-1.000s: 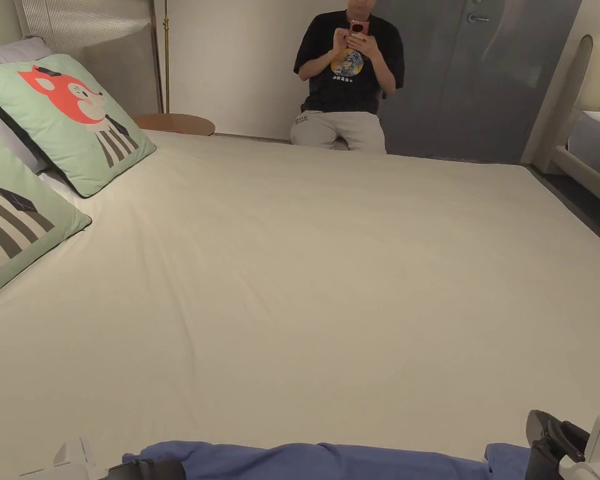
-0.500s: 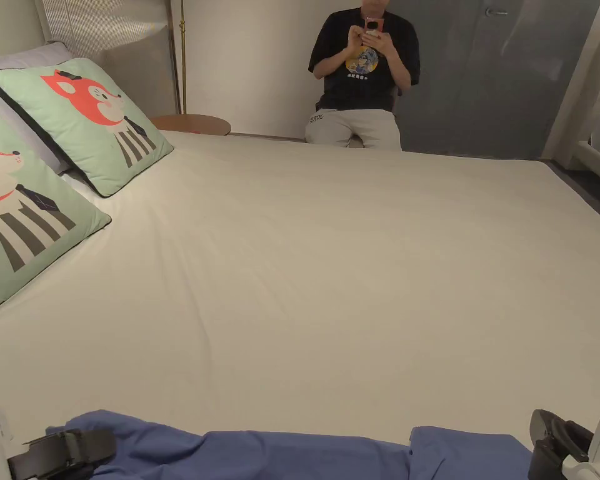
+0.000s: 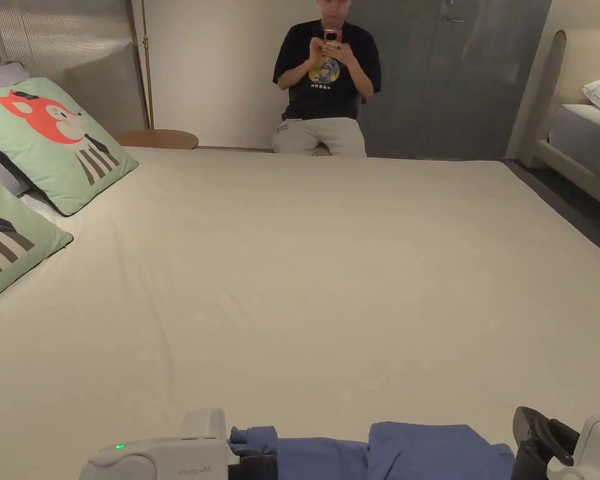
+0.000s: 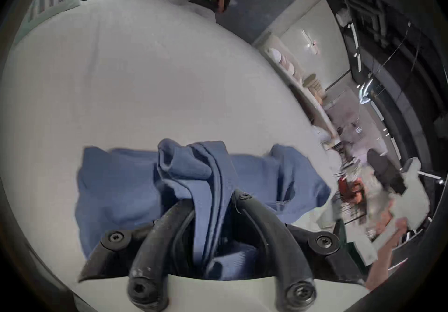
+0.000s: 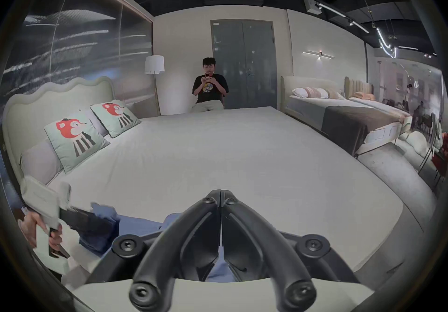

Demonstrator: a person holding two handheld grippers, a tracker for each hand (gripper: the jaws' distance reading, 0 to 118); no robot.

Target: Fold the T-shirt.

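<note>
Blue cotton, the T-shirt (image 4: 116, 183), lies bunched along the near edge of the bed (image 3: 330, 281), and every other thing can be placed from that bed. In the left gripper view the left gripper (image 4: 213, 198) has its two black jaws clamped on a gathered fold of the shirt, ribbed cloth squeezed between them and spilling up over the tips. In the right gripper view the right gripper (image 5: 221, 193) has its jaws pressed together tip to tip, with blue cloth showing beneath and between their bases; whether any cloth is actually caught in the tips I cannot tell. In the head view both grippers sit at the bed's near edge, the left one (image 3: 255, 459) by the shirt's bunched end and the right one (image 3: 533, 437) at the other end. Two green fox-print cushions (image 3: 55, 137) rest at the bed's left side by the headboard. Beyond the far edge a person (image 3: 324, 81) sits holding a phone, before a grey door (image 3: 455, 75). A second bed (image 5: 339, 113) stands to the right.
</note>
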